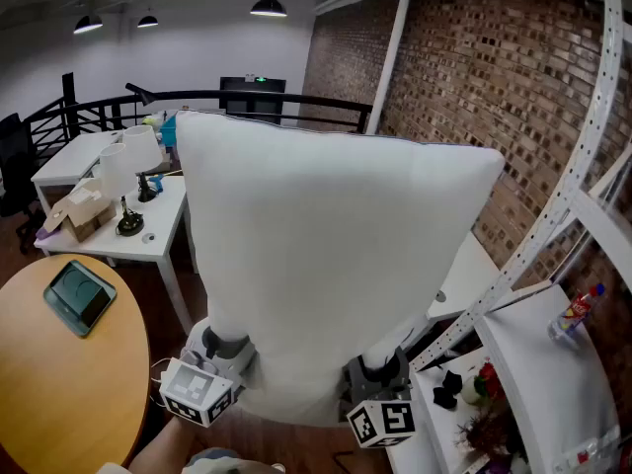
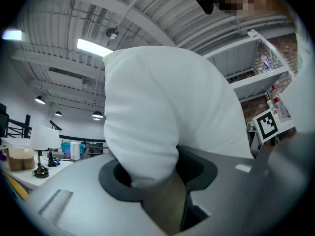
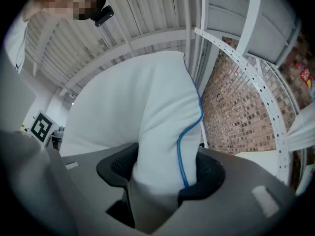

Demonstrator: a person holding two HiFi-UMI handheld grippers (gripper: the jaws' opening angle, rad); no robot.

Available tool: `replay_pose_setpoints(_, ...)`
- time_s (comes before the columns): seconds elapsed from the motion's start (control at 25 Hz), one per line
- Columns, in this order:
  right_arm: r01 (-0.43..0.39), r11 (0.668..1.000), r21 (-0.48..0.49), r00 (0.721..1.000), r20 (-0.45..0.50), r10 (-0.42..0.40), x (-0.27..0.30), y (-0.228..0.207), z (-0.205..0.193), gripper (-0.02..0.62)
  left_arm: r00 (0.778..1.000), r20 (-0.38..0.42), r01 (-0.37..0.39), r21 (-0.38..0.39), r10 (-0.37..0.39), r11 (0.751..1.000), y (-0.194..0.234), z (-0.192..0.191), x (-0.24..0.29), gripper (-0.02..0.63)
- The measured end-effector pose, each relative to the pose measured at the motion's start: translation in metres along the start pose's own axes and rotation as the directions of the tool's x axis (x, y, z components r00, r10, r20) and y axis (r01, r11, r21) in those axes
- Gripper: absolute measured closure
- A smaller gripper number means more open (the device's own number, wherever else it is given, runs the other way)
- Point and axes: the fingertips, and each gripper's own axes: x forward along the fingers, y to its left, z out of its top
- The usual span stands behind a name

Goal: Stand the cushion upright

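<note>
A large white cushion (image 1: 331,265) with a thin blue piped edge fills the middle of the head view, held up in the air. My left gripper (image 1: 229,342) grips its lower left corner, and in the left gripper view the white fabric (image 2: 147,127) is pinched between the dark pads. My right gripper (image 1: 380,371) holds the lower right corner; in the right gripper view the blue-piped edge (image 3: 172,146) runs down between the jaws. Both grippers are shut on the cushion, and their fingertips are hidden by it.
A round wooden table (image 1: 69,373) with a dark tablet (image 1: 79,296) lies at the lower left. Behind it is a white desk (image 1: 128,230) with a lamp and a box. White slotted shelving (image 1: 553,344) and a brick wall (image 1: 494,77) stand at the right.
</note>
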Motion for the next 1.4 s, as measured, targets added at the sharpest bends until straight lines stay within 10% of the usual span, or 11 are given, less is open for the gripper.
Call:
replay_pose_setpoints(0.6, 0.044, 0.998, -0.04, 0.999, 0.009, -0.044, 0.017, -0.052, -0.004, 0.337, 0.999, 0.002, 0.053, -0.009, -0.053, 0.999, -0.014, -0.013, 0.059, 0.405)
replay_pose_setpoints(1.4, 0.066, 0.994, -0.093, 0.998, 0.018, -0.064, 0.19, -0.079, -0.032, 0.337, 0.994, 0.049, 0.094, -0.024, -0.093, 0.995, 0.107, -0.022, 0.196, 0.405)
